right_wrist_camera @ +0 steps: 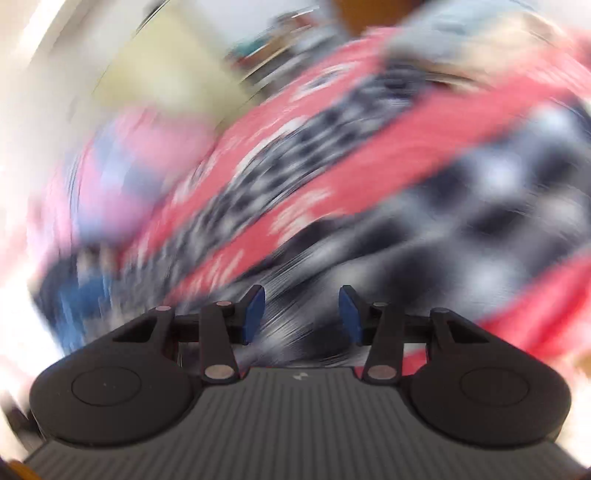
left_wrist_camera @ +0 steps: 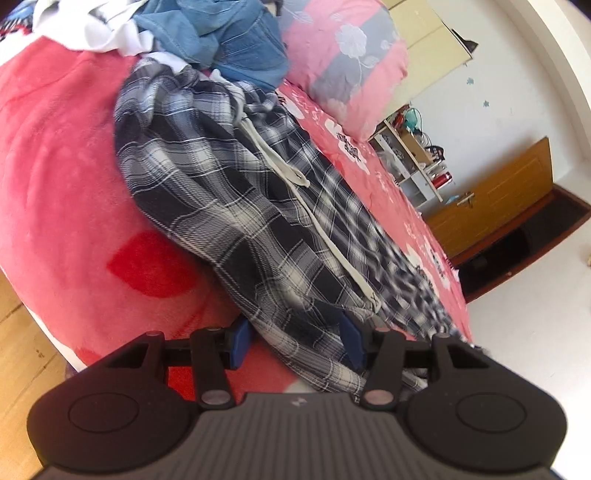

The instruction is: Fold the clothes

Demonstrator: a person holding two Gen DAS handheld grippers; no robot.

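Note:
Black-and-white plaid trousers (left_wrist_camera: 236,192) with a pale drawstring (left_wrist_camera: 317,221) lie crumpled along the red bedcover (left_wrist_camera: 66,166) in the left wrist view. My left gripper (left_wrist_camera: 295,343) is low over their near end. Its blue pads (left_wrist_camera: 240,343) stand apart, with plaid cloth lying loose between them and not pinched. The right wrist view is badly smeared. My right gripper (right_wrist_camera: 301,314) is open, its blue pads (right_wrist_camera: 255,314) apart, over blurred plaid cloth (right_wrist_camera: 480,206) on the red bedcover (right_wrist_camera: 369,166). Nothing sharp sits between its pads.
Blue jeans (left_wrist_camera: 236,37) and a white garment (left_wrist_camera: 92,33) are piled at the far end of the bed. A pink-and-grey floral pillow (left_wrist_camera: 347,62) lies to the right of them. A small shelf (left_wrist_camera: 413,158) and a wooden cabinet (left_wrist_camera: 495,199) stand by the wall beyond the bed.

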